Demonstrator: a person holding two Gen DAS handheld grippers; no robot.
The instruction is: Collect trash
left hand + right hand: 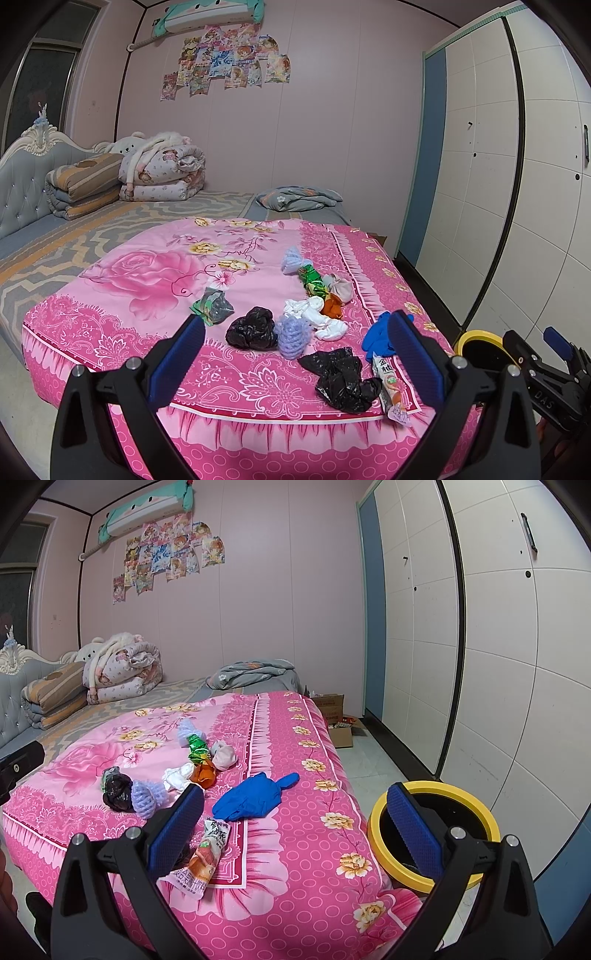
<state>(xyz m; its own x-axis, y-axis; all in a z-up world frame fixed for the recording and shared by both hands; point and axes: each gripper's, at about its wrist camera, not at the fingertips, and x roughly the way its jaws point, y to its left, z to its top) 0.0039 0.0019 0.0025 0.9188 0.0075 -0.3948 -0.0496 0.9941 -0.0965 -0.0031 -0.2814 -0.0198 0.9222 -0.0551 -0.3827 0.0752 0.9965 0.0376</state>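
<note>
Trash lies scattered on the pink floral bedspread (pixel 147 273): two crumpled black bags (pixel 253 328) (pixel 341 380), a blue glove (pixel 255 797), an orange snack wrapper (pixel 205 856), a green foil wrapper (pixel 312 282), white tissue (pixel 317 314) and a purple knit ball (pixel 293 338). A yellow-rimmed black bin (pixel 432 830) stands on the floor at the bed's right corner. My left gripper (pixel 295 358) hovers open over the near edge of the bed. My right gripper (pixel 295 830) is open too, between the snack wrapper and the bin, holding nothing.
Folded quilts (pixel 162 170) and a grey headboard (pixel 22 177) sit at the far left. White wardrobe doors (pixel 498 646) line the right wall. Cardboard boxes (pixel 336 716) stand on the floor past the bed. Tiled floor (pixel 369 760) runs between bed and wardrobe.
</note>
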